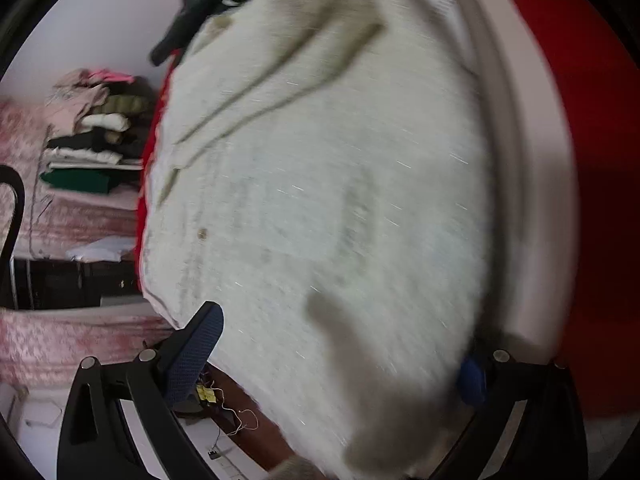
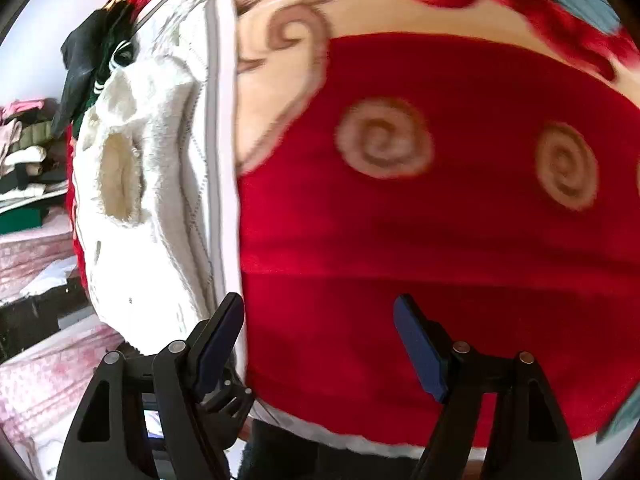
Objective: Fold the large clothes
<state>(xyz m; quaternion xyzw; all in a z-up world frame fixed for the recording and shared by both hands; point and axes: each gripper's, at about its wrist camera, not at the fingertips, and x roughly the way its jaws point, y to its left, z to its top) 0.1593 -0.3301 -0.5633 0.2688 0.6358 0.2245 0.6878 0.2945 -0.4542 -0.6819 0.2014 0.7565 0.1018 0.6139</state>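
Hovering over bare red blanket (image 2: 420, 240), the right gripper (image 2: 320, 344) is standing with its fingers spread wide and nothing between the pads; the white garment's straight edge is lying just to its left. The left gripper (image 1: 340, 352) is also showing its jaws wide apart, near finger clear of the cloth, far finger half hidden behind the fluffy white garment (image 1: 320, 180), which is bulging between them. Whether the pads are pressing it I cannot tell; the picture is motion-blurred.

The garment is lying on the red blanket, filling most of the left-wrist view, its grey-trimmed border (image 1: 496, 160) running along the right side. In the right-wrist view it is looking bunched and heaped, an opening gaping in it, not flat.

Judging progress: folding looks barely begun, no clean crease showing. A stack of folded clothes (image 1: 92, 136) is sitting far left, suggesting other pieces are done. A dark garment (image 1: 200, 12) is waiting at the far end.
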